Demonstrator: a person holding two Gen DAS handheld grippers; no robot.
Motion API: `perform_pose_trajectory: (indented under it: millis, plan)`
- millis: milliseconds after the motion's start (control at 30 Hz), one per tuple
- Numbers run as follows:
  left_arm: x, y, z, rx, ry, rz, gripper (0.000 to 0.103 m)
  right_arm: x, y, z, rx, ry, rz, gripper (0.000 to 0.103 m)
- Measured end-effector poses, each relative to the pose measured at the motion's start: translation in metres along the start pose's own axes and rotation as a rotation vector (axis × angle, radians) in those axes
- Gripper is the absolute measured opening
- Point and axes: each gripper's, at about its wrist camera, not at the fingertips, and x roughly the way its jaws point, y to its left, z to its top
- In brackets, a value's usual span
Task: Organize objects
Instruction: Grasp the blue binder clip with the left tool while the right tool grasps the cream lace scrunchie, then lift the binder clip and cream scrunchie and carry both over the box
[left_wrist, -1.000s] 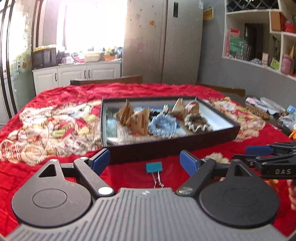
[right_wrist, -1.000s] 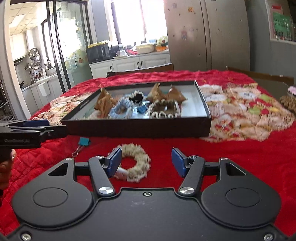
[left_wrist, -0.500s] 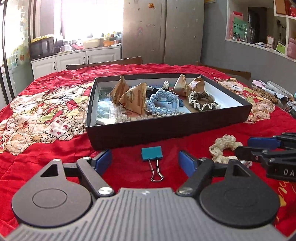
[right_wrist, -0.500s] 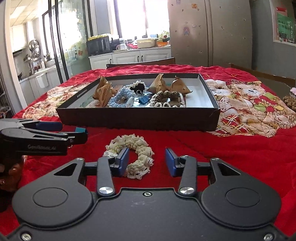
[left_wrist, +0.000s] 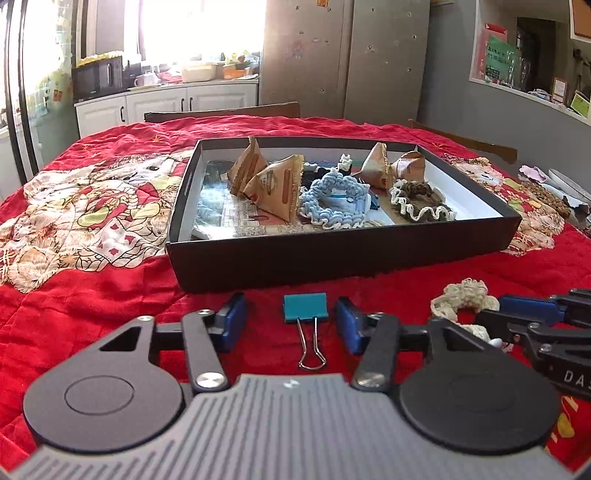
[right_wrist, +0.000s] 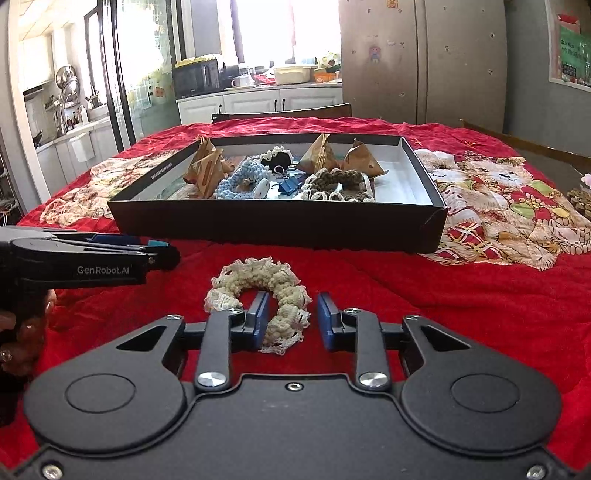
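A teal binder clip (left_wrist: 306, 313) lies on the red cloth between the fingers of my left gripper (left_wrist: 291, 318). The jaws are closing, with a small gap still on each side of the clip. A cream crocheted scrunchie (right_wrist: 255, 282) lies flat in front of the black box (right_wrist: 277, 230). My right gripper (right_wrist: 291, 314) has one finger inside the ring and the other outside. Its jaws are closing around the ring's right side without squeezing it. Each gripper also shows in the other view: the right gripper (left_wrist: 493, 314) and the left gripper (right_wrist: 166, 252).
The shallow black box (left_wrist: 332, 258) holds brown pyramid packets (left_wrist: 280, 188), a blue scrunchie (left_wrist: 332, 201), a brown frilled scrunchie (left_wrist: 421, 201) and a blue clip (right_wrist: 288, 184). A hand (right_wrist: 22, 332) holds the left tool. Small items (left_wrist: 546, 192) lie at the table's right edge.
Both grippers have sunk and edged toward the box while their jaws narrowed. The clip now lies between the left fingers, and the right gripper's inner finger has entered the scrunchie's ring.
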Motion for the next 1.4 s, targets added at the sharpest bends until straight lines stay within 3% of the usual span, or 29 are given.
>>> perform_pose_trajectory:
  millis: [300, 600, 1400]
  plan:
    - [0.0, -0.002, 0.0, 0.013, -0.001, -0.022, 0.029, 0.002, 0.003, 0.0, -0.023, 0.006, 0.004, 0.018]
    - [-0.002, -0.001, -0.002, 0.0, -0.002, -0.041, 0.028, 0.001, 0.005, -0.001, -0.037, 0.0, 0.012, 0.012]
    - [-0.029, 0.001, -0.001, -0.011, -0.043, -0.108, 0.028, -0.024, 0.013, 0.009, -0.07, -0.094, 0.021, 0.011]
